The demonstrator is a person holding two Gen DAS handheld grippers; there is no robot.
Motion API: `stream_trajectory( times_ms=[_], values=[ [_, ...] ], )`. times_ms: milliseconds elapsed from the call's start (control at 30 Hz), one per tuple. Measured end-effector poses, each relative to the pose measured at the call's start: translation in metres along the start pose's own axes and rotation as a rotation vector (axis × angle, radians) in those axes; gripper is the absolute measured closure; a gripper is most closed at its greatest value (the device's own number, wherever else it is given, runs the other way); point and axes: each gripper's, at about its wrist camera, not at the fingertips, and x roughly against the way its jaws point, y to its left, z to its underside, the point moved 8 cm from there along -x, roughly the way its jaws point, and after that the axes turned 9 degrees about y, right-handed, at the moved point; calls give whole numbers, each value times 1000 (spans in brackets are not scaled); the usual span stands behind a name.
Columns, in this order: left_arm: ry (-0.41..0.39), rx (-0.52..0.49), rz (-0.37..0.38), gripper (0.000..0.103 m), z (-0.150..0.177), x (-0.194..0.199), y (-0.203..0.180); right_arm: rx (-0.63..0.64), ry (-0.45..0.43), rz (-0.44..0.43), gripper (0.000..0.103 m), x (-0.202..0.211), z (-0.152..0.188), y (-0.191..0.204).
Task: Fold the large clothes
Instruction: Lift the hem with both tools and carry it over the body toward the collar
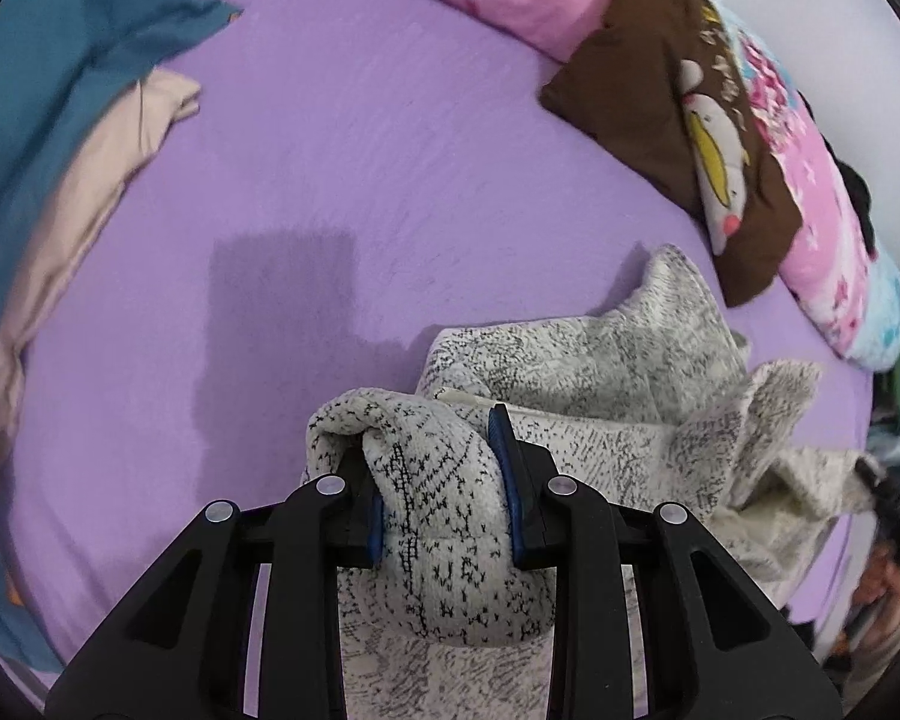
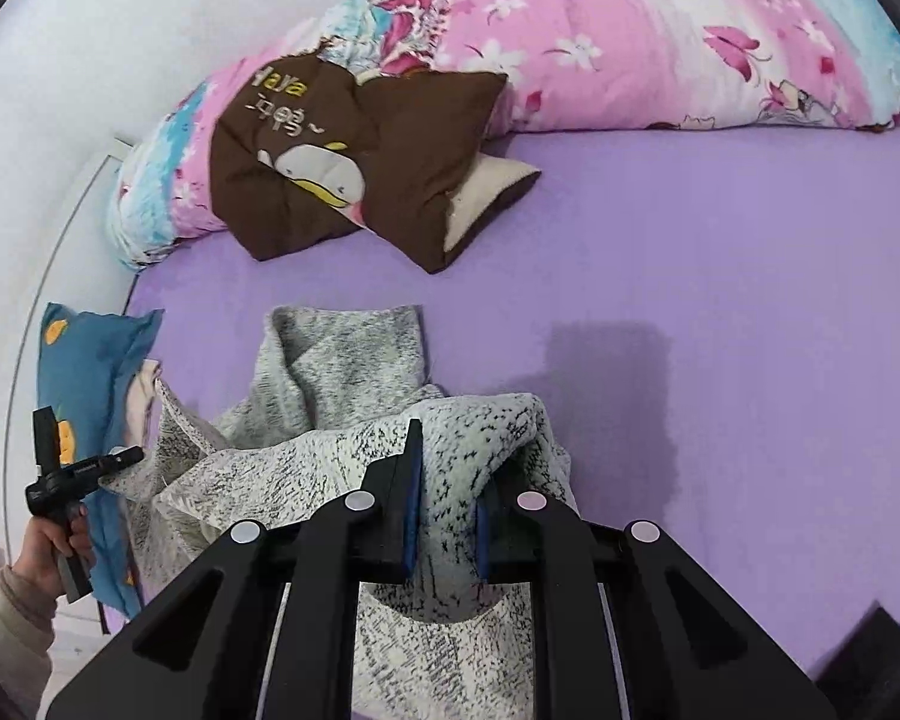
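purple bed sheet (image 1: 342,138), floral quilt (image 2: 630,30), white wall (image 2: 90,30)

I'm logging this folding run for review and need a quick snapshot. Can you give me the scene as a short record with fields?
surface: purple bed sheet
garment: grey-and-white knit sweater, bunched, not yet folded flat
left gripper: shut on a bunch of the sweater
right gripper: shut on a bunch of the sweater
backdrop: brown duck pillow leaning on floral pink quilt
bed edge: blue cloth with beige cloth
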Motion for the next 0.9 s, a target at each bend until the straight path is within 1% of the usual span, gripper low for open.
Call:
stream_trajectory(
  times_ms=[67, 167, 333, 433, 533, 633, 733, 800, 867, 900],
  values=[
    [11, 14, 6, 76, -1, -8, 3, -13, 9, 6, 90, -8, -1, -7],
    [30, -23, -80, 76, 3, -24, 6, -22, 22, 13, 90, -19, -3, -14],
    [26, -23, -93, 75, 0, -36, 6, -35, 62, 66, 90, -44, -5, -23],
    [51, -7, -107, 75, -3, -46, 11, -30, 66, 93, 90, -57, -12, -26],
    [70, 26, -100, 75, -9, -51, 14, -45, 75, 116, 90, -66, -14, -30],
    [78, 30, -106, 74, -12, -56, 14, -59, 83, 140, 90, -73, -11, -35],
    [69, 76, -71, 73, -13, -53, 15, -74, 80, 136, 89, -74, -12, -35],
    [71, 69, -58, 72, -11, -46, 16, -78, 79, 122, 88, -71, -12, -33],
    [69, 58, -28, 68, -11, -36, 13, -65, 75, 109, 86, -65, -11, -28],
    [62, 50, -5, 62, -10, -29, 9, -56, 80, 101, 81, -62, -10, -24]
  ],
)
